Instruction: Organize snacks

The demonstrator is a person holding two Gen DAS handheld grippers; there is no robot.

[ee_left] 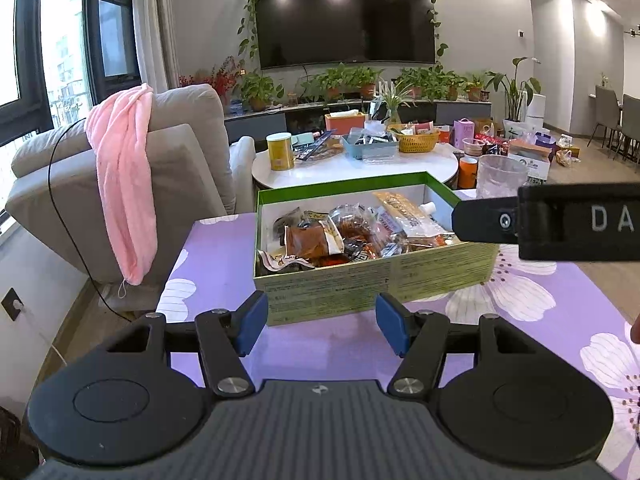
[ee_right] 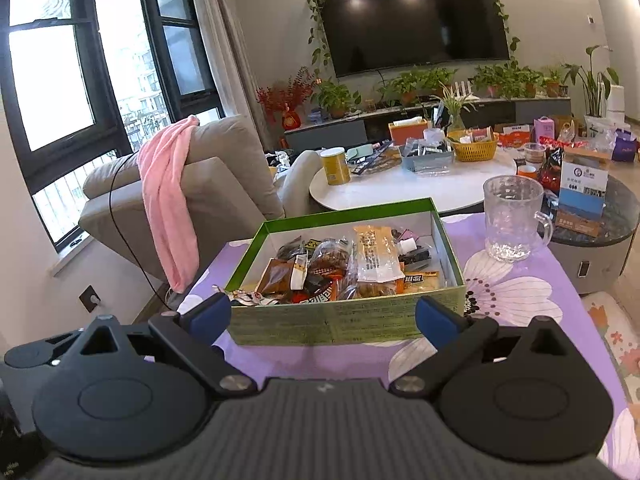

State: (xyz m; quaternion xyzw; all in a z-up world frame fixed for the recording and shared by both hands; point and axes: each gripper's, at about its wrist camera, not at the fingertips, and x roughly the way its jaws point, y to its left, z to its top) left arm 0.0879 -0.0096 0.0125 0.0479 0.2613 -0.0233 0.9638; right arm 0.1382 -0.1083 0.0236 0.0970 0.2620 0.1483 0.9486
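Box (ee_right: pixel 344 320) of snacks, long side facing cameras

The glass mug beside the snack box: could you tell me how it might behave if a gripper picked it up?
The glass mug looks empty, yet thick-walled, so probably heavy for its size. Its smooth glass may slip between pads. Being tall, it could tip and likely break.

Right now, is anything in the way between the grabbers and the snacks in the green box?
Only the box's near wall. Both the left gripper and the right gripper are open and empty in front of it; the snacks lie uncovered inside, so reaching over the wall looks clear.
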